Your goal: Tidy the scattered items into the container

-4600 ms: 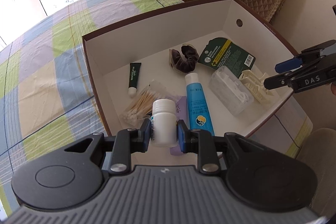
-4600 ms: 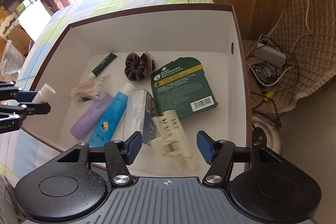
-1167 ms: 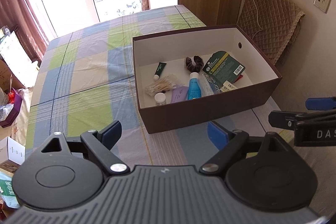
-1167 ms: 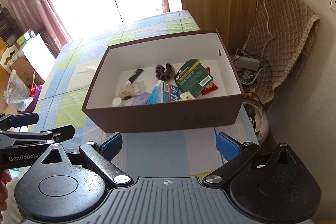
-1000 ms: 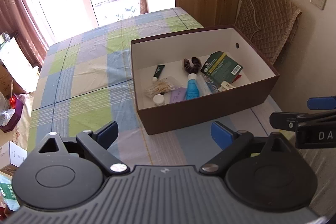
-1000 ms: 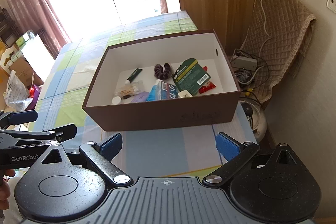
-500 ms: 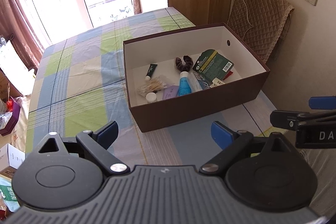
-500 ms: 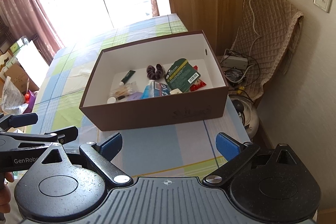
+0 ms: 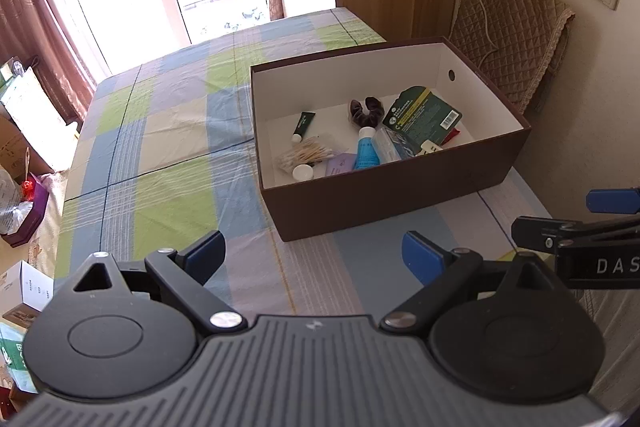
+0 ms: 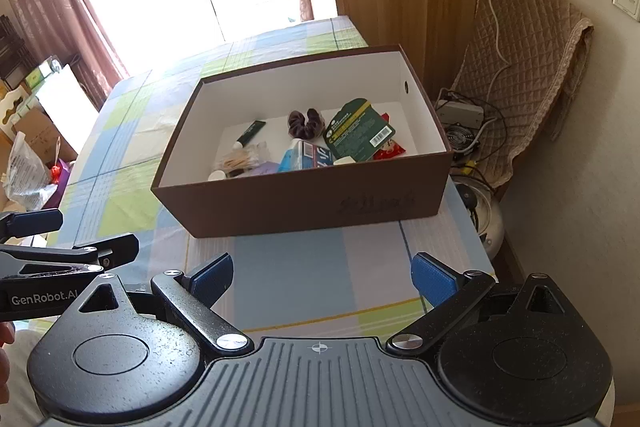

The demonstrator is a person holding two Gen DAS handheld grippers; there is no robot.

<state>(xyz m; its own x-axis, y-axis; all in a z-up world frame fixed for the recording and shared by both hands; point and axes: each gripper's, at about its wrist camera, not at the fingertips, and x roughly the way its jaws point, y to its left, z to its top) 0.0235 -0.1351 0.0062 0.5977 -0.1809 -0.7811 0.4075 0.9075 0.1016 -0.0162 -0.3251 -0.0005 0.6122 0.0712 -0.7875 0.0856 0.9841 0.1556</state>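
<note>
Both grippers empty and spread wide, held back on the near side of the brown box (image 9: 400, 195), well apart from it. Left gripper (image 9: 316, 255): blue pads far apart, nothing between them, only checked tablecloth (image 9: 160, 163) under the gap. Right gripper (image 10: 322, 279): same, pads released, bare cloth below. In the left wrist view the right gripper pokes in at the right edge, beside the box's near right corner; in the right wrist view the left gripper shows at the left edge, off the box's near left corner. Box sits on the tablecloth, open top, white inside, small round hole in its right end wall. All items visible are inside the box: green tube (image 9: 303, 126) toward the far left of the floor, dark scrunchie (image 9: 366, 111) near the far wall around the middle, green card pack (image 9: 424, 115) right of the scrunchie and leaning over other items, red packet (image 10: 388, 149) at the card pack's right edge, blue tube (image 9: 367, 154) in the middle pointing to the near wall, clear case (image 10: 316, 154) just right of the blue tube, cotton swabs (image 9: 306, 157) left of it, white bottle cap (image 9: 302, 172) near the near wall by the swabs, lilac tube (image 9: 340, 163) between swabs and blue tube. Quilted brown pad (image 10: 520, 67) leans against the wall right of the box.
</note>
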